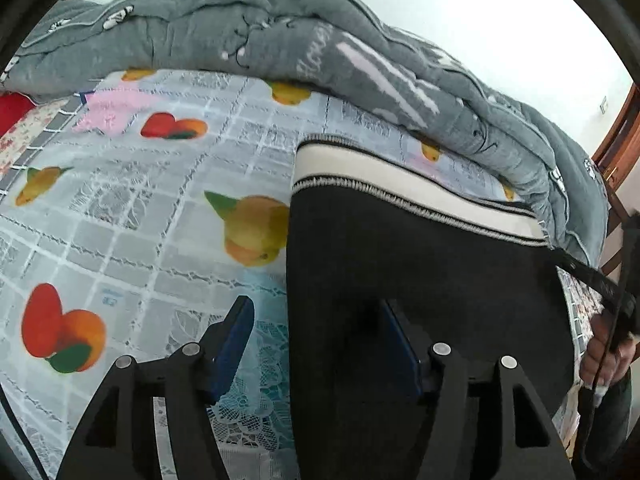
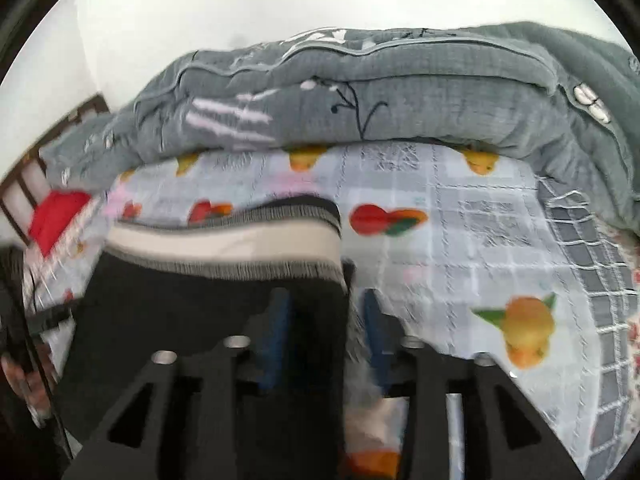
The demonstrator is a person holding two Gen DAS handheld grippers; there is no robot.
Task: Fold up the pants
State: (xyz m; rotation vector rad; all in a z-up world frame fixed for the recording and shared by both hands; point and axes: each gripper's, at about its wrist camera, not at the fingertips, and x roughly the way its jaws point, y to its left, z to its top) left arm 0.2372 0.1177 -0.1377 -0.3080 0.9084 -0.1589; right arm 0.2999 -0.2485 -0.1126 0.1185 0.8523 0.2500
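Observation:
Black pants [image 1: 408, 264] with a white striped waistband [image 1: 400, 184] lie on a fruit-print bedsheet [image 1: 160, 208]. My left gripper [image 1: 320, 332] is open, its jaws astride the pants' left edge, one blue pad [image 1: 232, 344] over the sheet, the other over black cloth. In the right wrist view the pants [image 2: 192, 312] and waistband [image 2: 224, 244] appear blurred. My right gripper [image 2: 326, 332] is open, its jaws astride the pants' right edge.
A bunched grey quilt [image 1: 280, 36] runs along the far side of the bed and also shows in the right wrist view [image 2: 380, 96]. A red item [image 2: 56, 216] and wooden headboard [image 2: 44, 152] sit at one end. A hand [image 1: 604, 356] holds the other gripper.

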